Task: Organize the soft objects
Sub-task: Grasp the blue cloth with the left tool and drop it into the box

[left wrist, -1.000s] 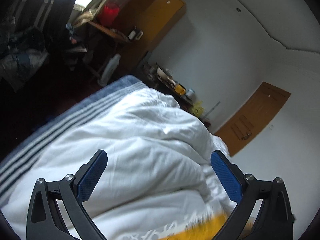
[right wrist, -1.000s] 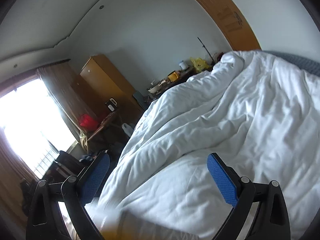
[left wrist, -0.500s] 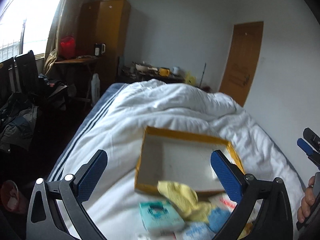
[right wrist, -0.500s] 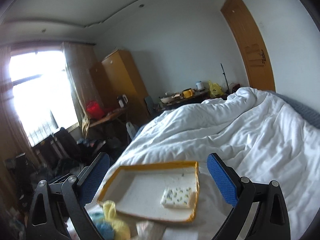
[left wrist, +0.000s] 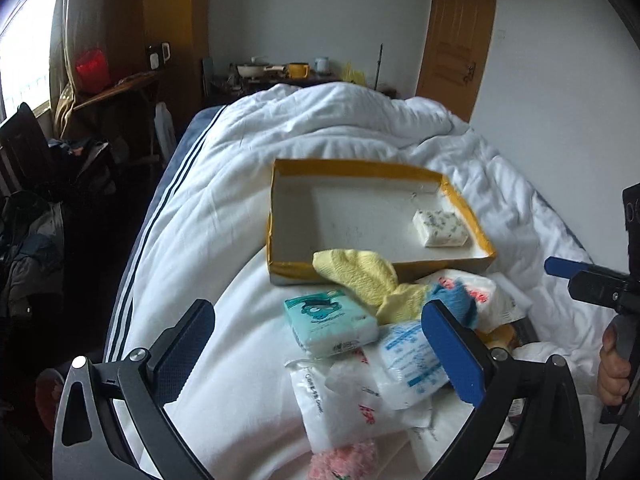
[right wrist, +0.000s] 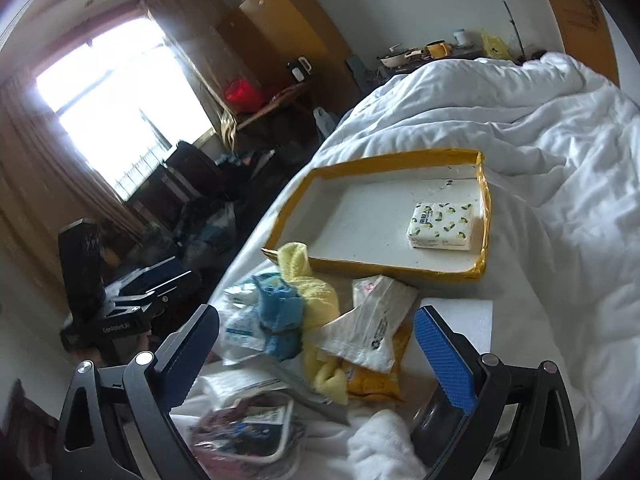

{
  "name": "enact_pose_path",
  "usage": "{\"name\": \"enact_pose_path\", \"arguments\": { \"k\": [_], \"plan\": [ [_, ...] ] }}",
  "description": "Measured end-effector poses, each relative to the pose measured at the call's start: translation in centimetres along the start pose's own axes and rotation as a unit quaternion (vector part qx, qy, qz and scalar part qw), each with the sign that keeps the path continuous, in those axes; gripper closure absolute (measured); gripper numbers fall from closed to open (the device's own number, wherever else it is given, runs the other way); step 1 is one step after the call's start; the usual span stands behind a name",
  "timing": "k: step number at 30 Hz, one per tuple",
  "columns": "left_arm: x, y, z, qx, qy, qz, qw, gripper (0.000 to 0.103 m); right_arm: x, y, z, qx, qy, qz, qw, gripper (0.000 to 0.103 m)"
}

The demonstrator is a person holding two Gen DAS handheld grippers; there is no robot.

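Note:
A shallow box with yellow-taped rim (left wrist: 280, 200) (right wrist: 484, 208) lies on the white duvet and holds one patterned tissue pack (left wrist: 440, 228) (right wrist: 442, 226). In front of it lies a pile: a yellow cloth (left wrist: 360, 276) (right wrist: 316, 292), a teal tissue pack (left wrist: 330, 320), a blue knit piece (right wrist: 280, 316), white plastic packets (left wrist: 412, 360) (right wrist: 372, 320) and a pink fluffy item (left wrist: 344, 460). My left gripper (left wrist: 320, 352) is open above the pile. My right gripper (right wrist: 316, 356) is open above the pile too; it also shows in the left wrist view (left wrist: 592, 280).
The bed's striped blue edge (left wrist: 160, 208) drops to a dark cluttered floor at left. A wooden wardrobe (left wrist: 176, 40), a table with dishes (left wrist: 280, 72) and a door (left wrist: 456, 32) stand at the far wall. A white towel (right wrist: 384, 448) lies near the right gripper.
Both views have tilted down from the far duvet and wall onto the box and the pile of soft items, which are now close below the open fingers.

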State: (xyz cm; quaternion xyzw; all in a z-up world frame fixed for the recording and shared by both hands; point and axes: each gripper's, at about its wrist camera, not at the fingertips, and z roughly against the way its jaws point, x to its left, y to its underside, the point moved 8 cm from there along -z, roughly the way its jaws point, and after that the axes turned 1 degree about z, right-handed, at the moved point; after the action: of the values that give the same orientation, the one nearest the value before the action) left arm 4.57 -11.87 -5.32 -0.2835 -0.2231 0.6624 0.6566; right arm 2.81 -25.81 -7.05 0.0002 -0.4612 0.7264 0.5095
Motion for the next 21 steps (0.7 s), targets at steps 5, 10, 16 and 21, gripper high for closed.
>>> {"name": "enact_pose_path", "arguments": {
  "k": [5, 10, 16, 21],
  "plan": [
    [-0.2, 0.6, -0.9, 0.007, 0.021, 0.005, 0.9997, 0.0, -1.9, 0.5, -2.8, 0.069, 0.018, -0.009, 0.997, 0.004],
    [-2.0, -0.5, -0.1, 0.007, 0.056, 0.004, 0.9984, 0.0, -3.4, -0.1, -5.5, 0.092, 0.023, -0.033, 0.995, 0.01],
    [-6.9, -1.1, -1.8, 0.035, 0.088, -0.049, 0.9943, 0.0, -4.7, 2.2, -8.7, 0.138, 0.022, -0.054, 0.989, 0.034],
    [-8.4, 0.2, -3.9, 0.055, 0.099, -0.051, 0.9923, 0.022, -4.3, 1.9, -8.0, 0.118, 0.025, -0.04, 0.992, 0.043]
  ]
}}
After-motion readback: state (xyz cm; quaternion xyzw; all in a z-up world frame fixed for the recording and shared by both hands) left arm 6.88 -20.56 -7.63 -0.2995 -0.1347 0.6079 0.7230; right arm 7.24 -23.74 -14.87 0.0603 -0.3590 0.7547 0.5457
